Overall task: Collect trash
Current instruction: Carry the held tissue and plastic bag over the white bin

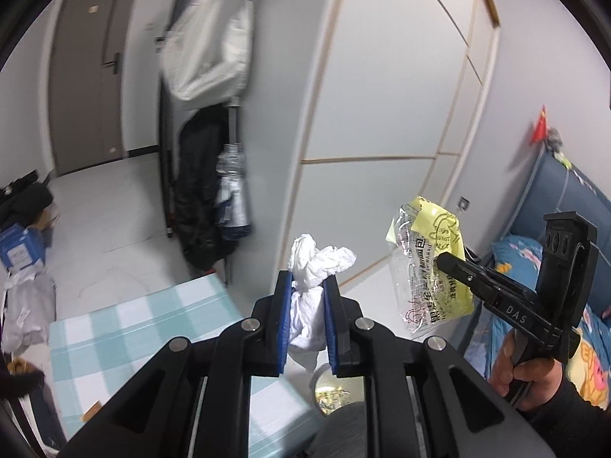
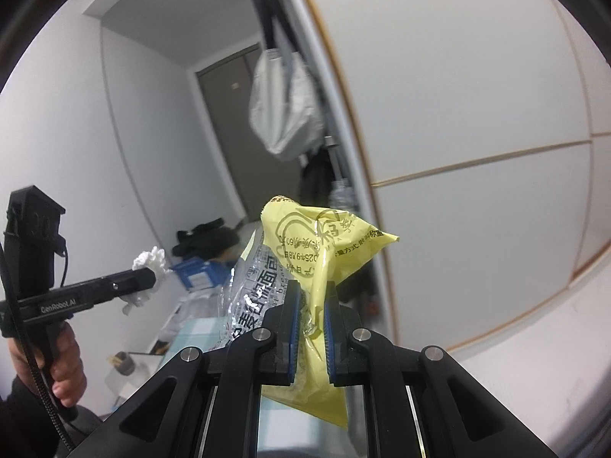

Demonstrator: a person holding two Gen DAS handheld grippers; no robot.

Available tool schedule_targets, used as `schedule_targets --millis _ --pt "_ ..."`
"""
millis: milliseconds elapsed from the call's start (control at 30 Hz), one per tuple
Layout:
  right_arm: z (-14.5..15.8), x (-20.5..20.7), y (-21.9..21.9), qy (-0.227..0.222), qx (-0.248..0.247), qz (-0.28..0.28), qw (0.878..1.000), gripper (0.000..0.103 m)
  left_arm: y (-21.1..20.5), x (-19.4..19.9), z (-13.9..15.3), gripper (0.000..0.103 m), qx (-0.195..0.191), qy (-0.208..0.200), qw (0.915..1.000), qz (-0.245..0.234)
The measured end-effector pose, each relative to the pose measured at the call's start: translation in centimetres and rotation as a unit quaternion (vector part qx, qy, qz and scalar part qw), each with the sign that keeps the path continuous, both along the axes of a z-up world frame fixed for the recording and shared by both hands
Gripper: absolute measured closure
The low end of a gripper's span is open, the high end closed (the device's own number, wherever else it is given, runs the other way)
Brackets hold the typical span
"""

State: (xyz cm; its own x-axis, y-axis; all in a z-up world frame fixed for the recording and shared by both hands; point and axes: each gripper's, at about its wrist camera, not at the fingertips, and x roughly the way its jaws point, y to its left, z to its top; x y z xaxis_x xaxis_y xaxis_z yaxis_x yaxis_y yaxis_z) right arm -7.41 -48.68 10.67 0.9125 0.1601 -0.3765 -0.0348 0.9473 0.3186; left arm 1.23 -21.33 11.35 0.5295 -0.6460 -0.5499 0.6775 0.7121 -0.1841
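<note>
A crumpled white tissue [image 1: 317,290] is being pinched between the blue pads of the left gripper [image 1: 307,318], low in the centre of the left wrist view; the jaws are closed on it, with loose folds spilling out above and below the pads. A yellow and clear plastic food wrapper [image 2: 305,278] is being clamped in the same way by the right gripper [image 2: 311,328], low in the centre of the right wrist view; its printed film is bulging up and to the left of the pads.

Both pieces are judged to be very light, soft and easily crushed; nothing here is fragile. The tissue is likely to tear or shed if it is being pulled hard, so it is best being held through the thick bunched middle, as now. The wrapper is judged to be slick and springy; a pinch across a doubled fold is being preferred to a single edge, which could slip out.

No trash bin is being shown in either view; where the pieces are to go cannot be told. A round tin [image 1: 336,389] with yellowish contents is being glimpsed at the bottom of the left wrist view, below the tissue; a blue cardboard box [image 1: 19,248] is sitting at the left edge on the floor, its contents hidden.
</note>
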Motion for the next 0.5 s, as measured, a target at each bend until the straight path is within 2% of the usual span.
schedule_targets --millis 167,333,500 --pt "-1.5 -1.9 -3.3 0.009 -0.002 -0.035 0.999 0.093 -4.3 -0.1 -1.2 0.091 0.024 0.018 0.9989 -0.037" --pt "-4.3 -3.0 -6.4 0.033 0.008 -0.064 0.997 0.093 -8.1 0.5 -3.5 0.091 0.037 0.065 0.9944 -0.075" --pt "-7.4 -4.0 -9.3 0.058 0.018 -0.089 0.994 0.093 -11.9 1.0 -5.9 0.091 0.071 0.103 0.9873 -0.098"
